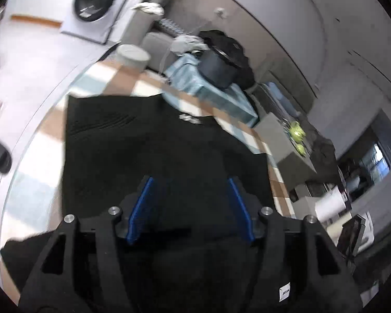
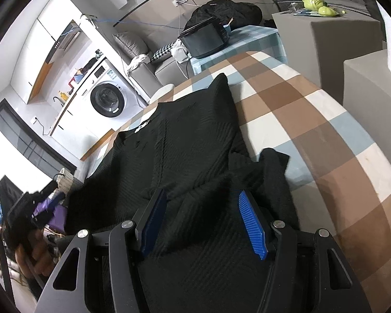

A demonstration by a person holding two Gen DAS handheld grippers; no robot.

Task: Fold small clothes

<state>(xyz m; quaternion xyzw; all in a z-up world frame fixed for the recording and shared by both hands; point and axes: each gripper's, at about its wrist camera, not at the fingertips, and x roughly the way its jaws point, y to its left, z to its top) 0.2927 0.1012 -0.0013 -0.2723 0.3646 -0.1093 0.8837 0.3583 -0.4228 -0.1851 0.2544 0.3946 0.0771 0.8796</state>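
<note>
Left wrist view: the left gripper [image 1: 191, 185] hovers over a black garment [image 1: 148, 151] spread on the checked tablecloth [image 1: 109, 83] of the table, jaws spread wide and gripping nothing; the cloth lies beneath and ahead of the blue pads [image 1: 140, 208]. Right wrist view: the right gripper [image 2: 203, 200] sits above the same black garment [image 2: 185, 135], jaws likewise parted and empty, a rumpled fold lying between them. A washing machine [image 2: 108, 101] stands behind.
</note>
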